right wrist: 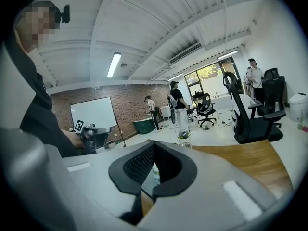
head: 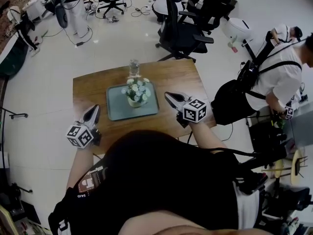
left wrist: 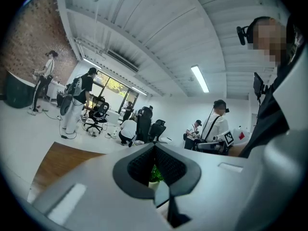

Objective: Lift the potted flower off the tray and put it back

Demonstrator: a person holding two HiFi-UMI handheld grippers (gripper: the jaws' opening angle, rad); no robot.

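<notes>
The left tool (head: 94, 108) and the right tool (head: 168, 95) are both hovering closed and empty, jaws pressed together, flanking the tray (head: 117, 112) without touching it. The potted flower (head: 136, 93) is standing upright on that grey tray, mid wooden tabletop (head: 181, 77), with a clear glass (head: 134, 67) just behind. Black office chairs (head: 178, 31) and people (head: 281, 80) are occupying the pale floor (head: 127, 40) around.
</notes>
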